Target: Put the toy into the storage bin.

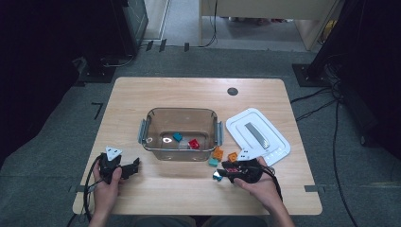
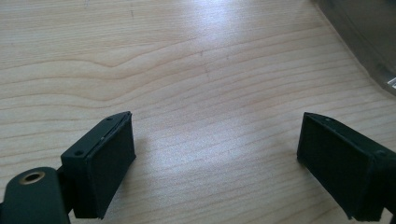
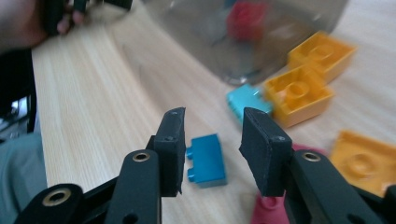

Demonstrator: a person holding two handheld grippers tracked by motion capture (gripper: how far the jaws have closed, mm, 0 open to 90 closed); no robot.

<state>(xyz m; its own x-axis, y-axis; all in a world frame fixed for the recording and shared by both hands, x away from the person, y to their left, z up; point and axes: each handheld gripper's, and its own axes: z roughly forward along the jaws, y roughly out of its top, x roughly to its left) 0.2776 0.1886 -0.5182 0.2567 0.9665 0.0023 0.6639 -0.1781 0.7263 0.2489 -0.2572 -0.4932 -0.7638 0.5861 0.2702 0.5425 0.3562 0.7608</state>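
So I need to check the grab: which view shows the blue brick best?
The right gripper view: the blue brick lies close between the open right gripper. The high view shows it tiny.

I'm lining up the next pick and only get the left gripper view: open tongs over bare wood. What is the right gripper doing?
Observer: The right tongs stand open around a blue brick lying on the table; the pads look clear of it.
Operator: Anything crowding that brick?
Observer: A teal brick lies just beyond it, against an orange brick.
Operator: Is the container in use?
Observer: Yes, a red brick already lies inside the clear container.
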